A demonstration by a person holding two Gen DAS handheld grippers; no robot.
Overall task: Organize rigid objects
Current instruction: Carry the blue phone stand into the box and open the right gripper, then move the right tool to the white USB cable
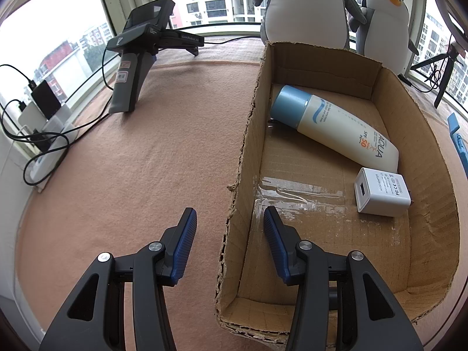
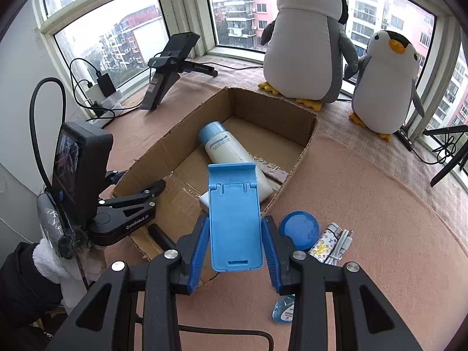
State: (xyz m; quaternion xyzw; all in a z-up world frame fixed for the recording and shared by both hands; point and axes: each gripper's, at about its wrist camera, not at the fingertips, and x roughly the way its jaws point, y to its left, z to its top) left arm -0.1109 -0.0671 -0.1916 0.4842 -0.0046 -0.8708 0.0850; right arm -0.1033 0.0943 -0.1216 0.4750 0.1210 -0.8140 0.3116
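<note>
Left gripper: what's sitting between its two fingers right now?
In the left wrist view, the left gripper straddles the cardboard box's torn left wall: one finger outside over the blanket, the other inside the box. Nothing else lies between them.

Black tool (image 2: 235, 244) arms, silver screws, ribbed blue pads (image 2: 200, 248).

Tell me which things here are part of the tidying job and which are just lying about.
Job:
box
phone stand, held in right tool
lotion bottle
charger
blue lid
patterned pouch
white cable

Lying about:
two penguins
spare gripper
power strip
</note>
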